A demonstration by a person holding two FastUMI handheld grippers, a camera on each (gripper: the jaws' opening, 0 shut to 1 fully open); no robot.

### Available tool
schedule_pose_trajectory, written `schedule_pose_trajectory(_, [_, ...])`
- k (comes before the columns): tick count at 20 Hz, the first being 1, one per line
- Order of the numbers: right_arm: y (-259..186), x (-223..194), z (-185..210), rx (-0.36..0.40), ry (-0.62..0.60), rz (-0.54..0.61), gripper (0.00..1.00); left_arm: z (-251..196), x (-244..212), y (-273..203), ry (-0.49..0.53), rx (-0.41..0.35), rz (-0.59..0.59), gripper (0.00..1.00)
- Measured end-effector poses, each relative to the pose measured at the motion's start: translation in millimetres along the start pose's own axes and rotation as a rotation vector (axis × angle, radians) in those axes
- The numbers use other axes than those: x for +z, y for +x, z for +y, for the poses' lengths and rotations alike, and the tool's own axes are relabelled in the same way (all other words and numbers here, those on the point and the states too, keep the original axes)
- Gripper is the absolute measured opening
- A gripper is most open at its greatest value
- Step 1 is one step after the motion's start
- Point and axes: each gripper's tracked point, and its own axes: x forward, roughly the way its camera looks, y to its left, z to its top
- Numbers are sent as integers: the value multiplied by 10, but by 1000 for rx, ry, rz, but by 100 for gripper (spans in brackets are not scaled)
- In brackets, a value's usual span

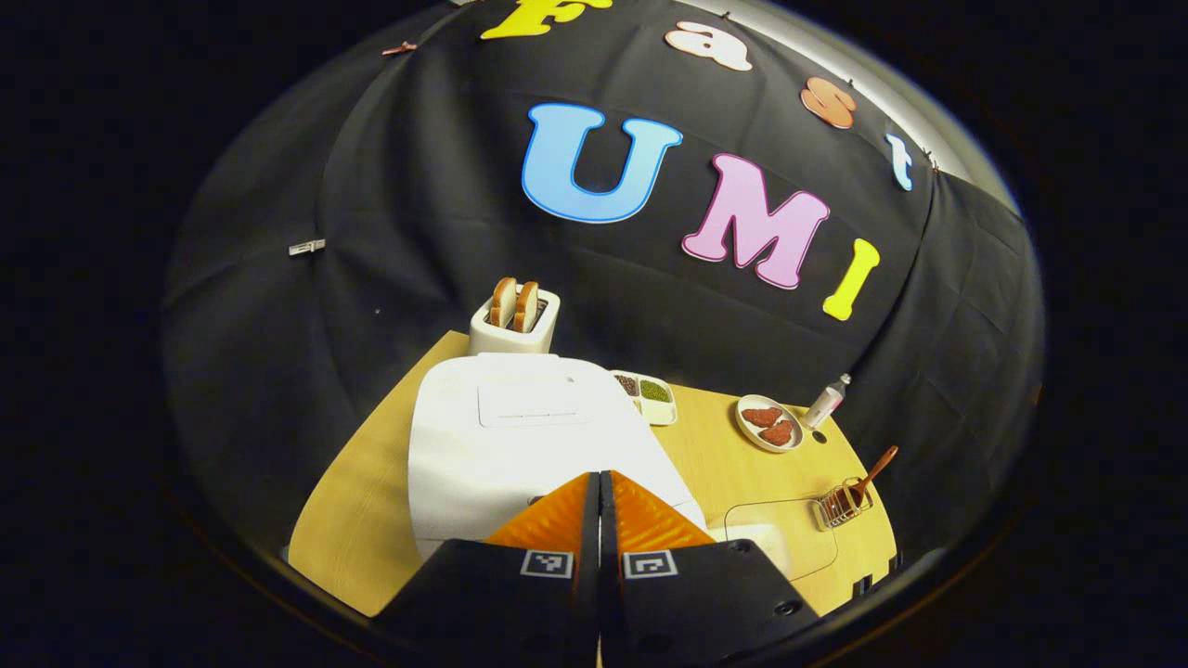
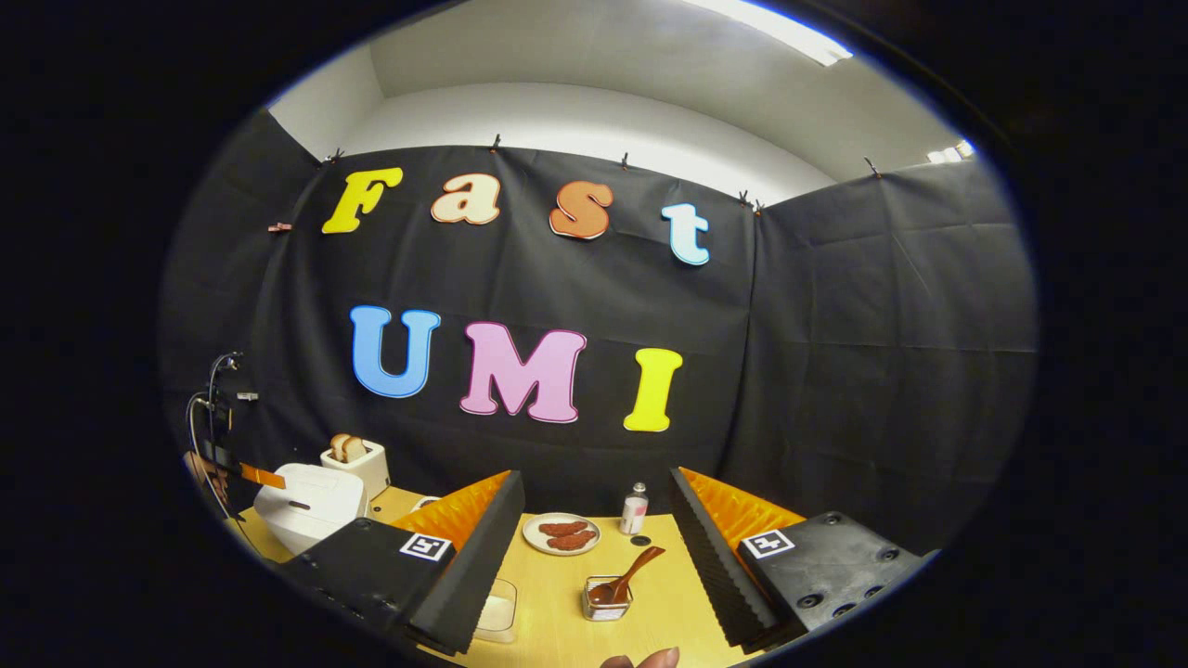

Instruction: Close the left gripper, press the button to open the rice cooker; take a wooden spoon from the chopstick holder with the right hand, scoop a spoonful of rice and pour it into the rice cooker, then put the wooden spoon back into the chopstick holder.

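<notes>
The white rice cooker (image 1: 520, 436) stands with its lid down, right in front of my left gripper (image 1: 599, 478). That gripper's orange fingers are pressed together, tips hovering over the cooker's near edge, and nothing is between them. In the right gripper view the cooker (image 2: 311, 506) sits at the far left, with the left gripper (image 2: 260, 477) just above its front. The wooden spoon (image 2: 631, 575) leans in the wire chopstick holder (image 2: 608, 596), straight ahead of my right gripper (image 2: 596, 475), which is wide open and empty. A clear container of rice (image 2: 497, 612) lies left of the holder.
On the wooden table (image 1: 362, 520) stand a toaster (image 1: 515, 320) with two slices behind the cooker, a divided dish of beans (image 1: 645, 394), a plate of red meat (image 1: 768, 425) and a small bottle (image 1: 826, 401). A person's fingertips (image 2: 640, 661) show at the bottom edge.
</notes>
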Motion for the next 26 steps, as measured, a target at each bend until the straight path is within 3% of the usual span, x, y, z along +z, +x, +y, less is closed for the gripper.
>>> schedule_pose_trajectory(4, [-6, -33, -196, -44, -2, 0, 98, 62, -237, 243, -30, -10, 110, 6])
schedule_pose_trajectory(8, [14, -167, -263, -60, -6, 31, 98, 85, -278, 354, -60, 4, 124, 6])
schedule_pose_trajectory(17, [81, -230, -249, -47, -4, 40, 98, 120, -498, 392, -126, 13, 214, 7])
schedule_pose_trajectory(20, [81, -197, -224, -43, -2, 32, 98, 122, -473, 371, -104, 15, 235, 7])
schedule_pose_trajectory(22, [70, -214, -236, -42, -7, 34, 98, 124, -410, 355, -98, 23, 213, 7])
schedule_pose_trajectory(26, [80, -201, -298, -48, -20, 31, 98, 22, 37, 171, -141, 11, 55, 7])
